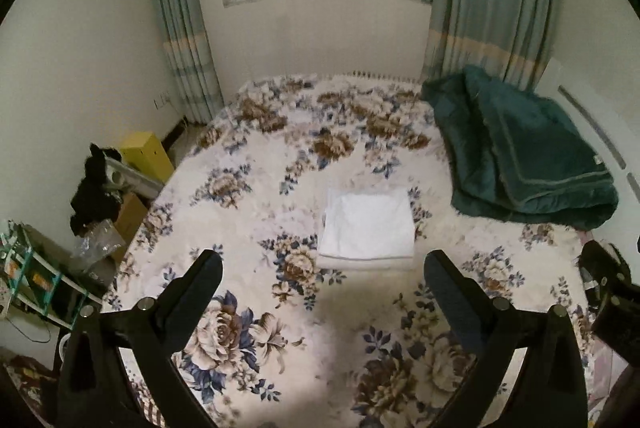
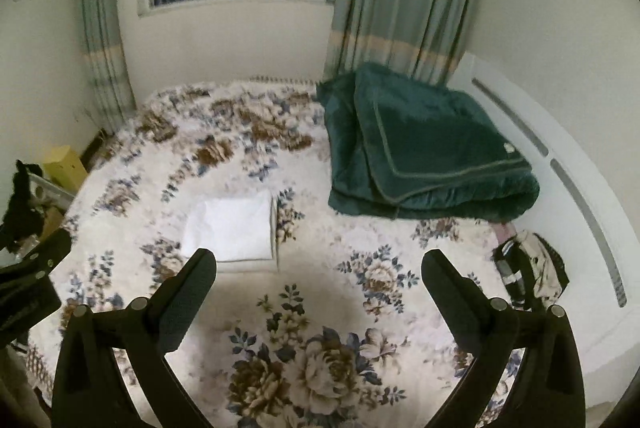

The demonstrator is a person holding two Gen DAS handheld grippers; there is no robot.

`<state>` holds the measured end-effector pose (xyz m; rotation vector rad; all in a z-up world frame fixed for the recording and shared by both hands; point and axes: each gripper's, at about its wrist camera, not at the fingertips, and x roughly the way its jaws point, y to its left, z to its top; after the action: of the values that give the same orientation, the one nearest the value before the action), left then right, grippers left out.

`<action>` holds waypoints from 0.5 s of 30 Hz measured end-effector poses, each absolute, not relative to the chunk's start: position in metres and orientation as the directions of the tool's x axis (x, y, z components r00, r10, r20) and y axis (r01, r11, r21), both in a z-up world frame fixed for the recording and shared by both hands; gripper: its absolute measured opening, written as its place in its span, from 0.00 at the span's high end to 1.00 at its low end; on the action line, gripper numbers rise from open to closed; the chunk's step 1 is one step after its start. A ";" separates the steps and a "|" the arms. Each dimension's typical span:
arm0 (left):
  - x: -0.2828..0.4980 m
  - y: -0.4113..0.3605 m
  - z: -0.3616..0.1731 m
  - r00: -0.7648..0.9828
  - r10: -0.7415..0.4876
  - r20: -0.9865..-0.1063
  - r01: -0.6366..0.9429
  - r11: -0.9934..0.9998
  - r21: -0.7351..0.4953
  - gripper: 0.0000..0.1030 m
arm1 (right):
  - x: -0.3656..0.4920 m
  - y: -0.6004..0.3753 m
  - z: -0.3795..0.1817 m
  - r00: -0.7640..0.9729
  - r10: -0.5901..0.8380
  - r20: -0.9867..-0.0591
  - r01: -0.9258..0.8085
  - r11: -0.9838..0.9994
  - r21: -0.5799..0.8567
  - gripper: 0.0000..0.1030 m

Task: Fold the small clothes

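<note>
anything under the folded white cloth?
The folded white cloth lies flat on the floral bedspread. A second white layer shows along its near edge, so it is either stacked or thickly folded. Whatever lies beneath its middle is covered. Both grippers hang open, clear of it.

My left gripper [image 1: 322,264] and right gripper [image 2: 318,262], both with jaws spread wide, hang above bare floral bedspread [image 1: 248,212]; nothing lies between the fingers. Ahead of me, the folded white garment [image 1: 368,228] occupies the bed's middle. The heaped green blanket [image 2: 424,152] blocks the far right; a small striped cloth pile [image 2: 532,268] sits near the right edge.
</note>
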<state>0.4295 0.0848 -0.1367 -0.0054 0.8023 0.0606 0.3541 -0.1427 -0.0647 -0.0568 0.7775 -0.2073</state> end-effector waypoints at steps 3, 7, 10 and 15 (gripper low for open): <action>0.404 0.084 -0.110 0.713 0.036 -0.700 -0.047 0.999 0.003 0.00 | 0.311 -0.139 -0.025 0.730 -0.192 -0.656 0.152 0.981 -0.118 0.00; 0.374 0.084 -0.083 0.743 0.026 -0.668 -0.041 0.999 -0.007 0.00 | 0.266 -0.137 0.014 0.767 -0.178 -0.616 0.147 0.984 -0.100 0.00; 0.354 0.083 -0.066 0.762 0.019 -0.647 -0.035 0.999 -0.012 0.00 | 0.244 -0.136 0.033 0.783 -0.169 -0.599 0.141 0.986 -0.095 0.00; 0.329 0.082 -0.049 0.782 0.007 -0.623 -0.021 1.000 -0.015 0.00 | 0.211 -0.135 0.056 0.797 -0.152 -0.584 0.130 0.988 -0.080 0.00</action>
<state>0.3290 0.0824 -0.0493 -0.0218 0.6725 0.0152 0.2115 -0.1348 0.0558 -0.0361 0.6302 -0.1517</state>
